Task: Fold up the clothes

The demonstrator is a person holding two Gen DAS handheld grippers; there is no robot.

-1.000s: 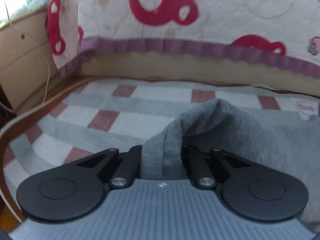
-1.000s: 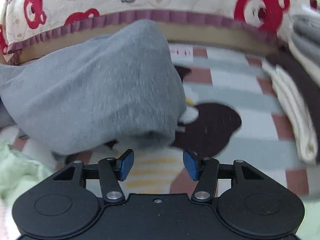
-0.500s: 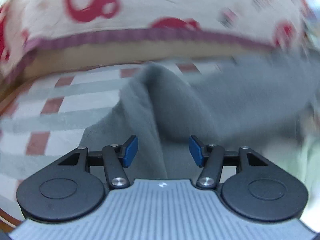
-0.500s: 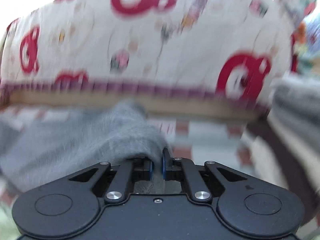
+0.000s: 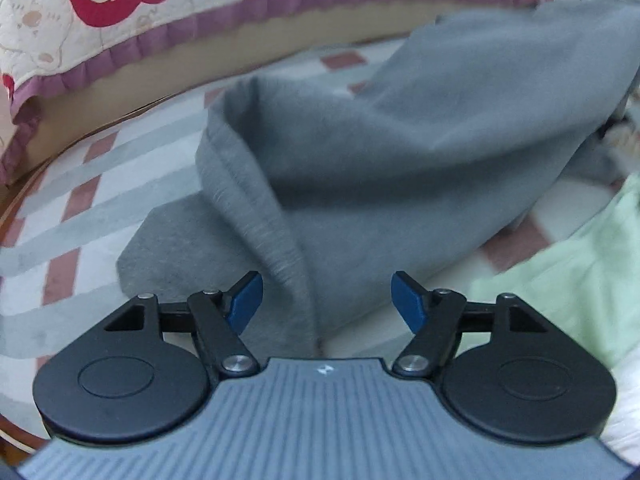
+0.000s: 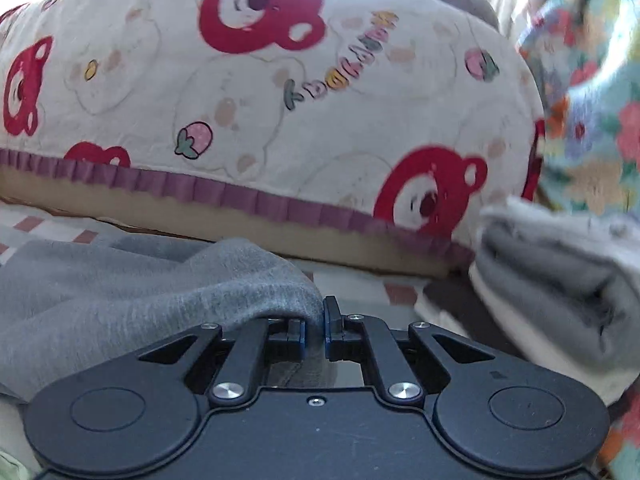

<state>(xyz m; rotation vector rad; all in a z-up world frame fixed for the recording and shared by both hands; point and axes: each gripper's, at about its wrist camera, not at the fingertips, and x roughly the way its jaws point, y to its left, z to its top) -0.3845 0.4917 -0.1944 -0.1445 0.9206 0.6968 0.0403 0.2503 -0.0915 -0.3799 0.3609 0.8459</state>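
While my right gripper point(image 6: 315, 330) pinches the grey sweatshirt point(image 5: 400, 160) and my left gripper point(image 5: 327, 300) has just been spreading open over it, folding looks barely begun.

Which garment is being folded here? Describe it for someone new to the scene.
Below the cream bear-print quilt, on the checked mat, lies a plain grey sweatshirt-knit garment. Unlike the pale green cloth beside it, its edge is pinched in the shut right gripper.

Bear-print quilt point(image 6: 280, 100) with purple frill above checked mat point(image 5: 80, 184)
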